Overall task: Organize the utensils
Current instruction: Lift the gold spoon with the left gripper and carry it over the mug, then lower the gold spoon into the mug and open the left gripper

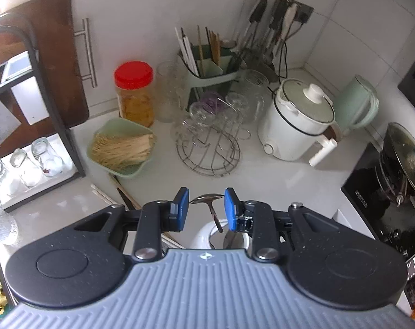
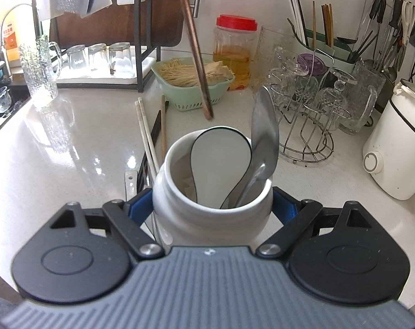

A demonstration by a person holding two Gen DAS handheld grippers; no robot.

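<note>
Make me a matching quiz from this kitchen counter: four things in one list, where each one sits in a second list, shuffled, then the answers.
Things:
1. metal spoon
2. white crock
3. dried noodles
4. white chopsticks

Places:
A. in the green basket
B. lying flat on the counter
C. clamped in the right gripper
D. standing in the white crock

Pairs: 1-D, 2-C, 3-A, 4-B

White jar (image 2: 207,213) upright on counter, holding white spoon (image 2: 221,153), steel spoon (image 2: 265,126).
</note>
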